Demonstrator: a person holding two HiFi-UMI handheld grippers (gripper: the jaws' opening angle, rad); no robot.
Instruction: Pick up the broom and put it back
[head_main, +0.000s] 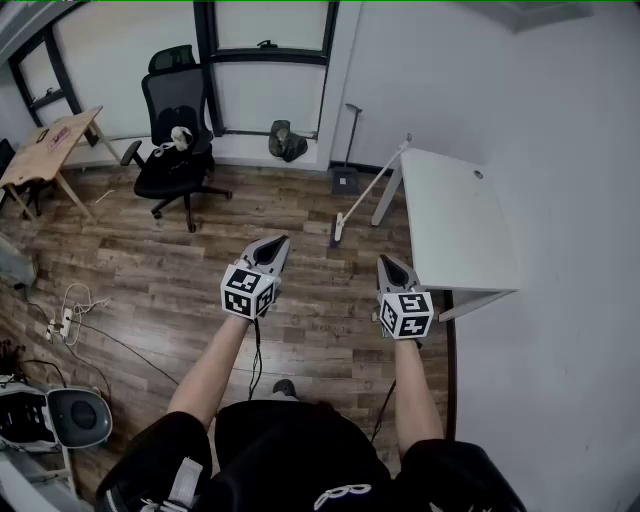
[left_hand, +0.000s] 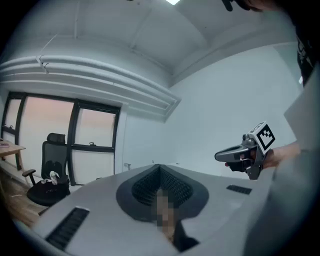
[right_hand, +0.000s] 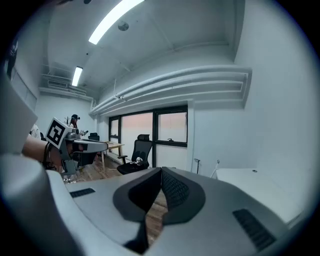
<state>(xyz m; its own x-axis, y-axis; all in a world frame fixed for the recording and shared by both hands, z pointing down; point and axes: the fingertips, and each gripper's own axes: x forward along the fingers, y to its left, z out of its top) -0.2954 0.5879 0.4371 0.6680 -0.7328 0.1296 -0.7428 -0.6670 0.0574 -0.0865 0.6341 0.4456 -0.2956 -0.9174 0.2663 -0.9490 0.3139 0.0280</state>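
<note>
Leaning broom, head view: the broom (head_main: 370, 190) is propped with its handle top at the far left corner of the desk (head_main: 450, 220) and its head on the floor (head_main: 130, 270) off the desk's left edge. It is well apart from both grippers.
Risk, head view: the prop looks unstable. A jaw that knocks the handle before closing would likely slide it off the corner and drop it flat. A grip taken low on the handle may let the top swing against the desk.
Left gripper, head view: the left gripper (head_main: 275, 243) has its jaws together, is empty, and touches nothing.
Right gripper, head view: the right gripper (head_main: 386, 262) has its jaws together and is empty.
Left gripper view: the jaws meet at the tip with nothing between them. The broom cannot be made out here.
Risk, left gripper view: closed jaws cannot take the handle. They must be spread before the reach.
Right gripper view: the jaws are fully closed on nothing. The broom (right_hand: 216, 169) is far ahead, at the desk's left edge.
Risk, right gripper view: closed jaws arriving here would only push the handle.
</note>
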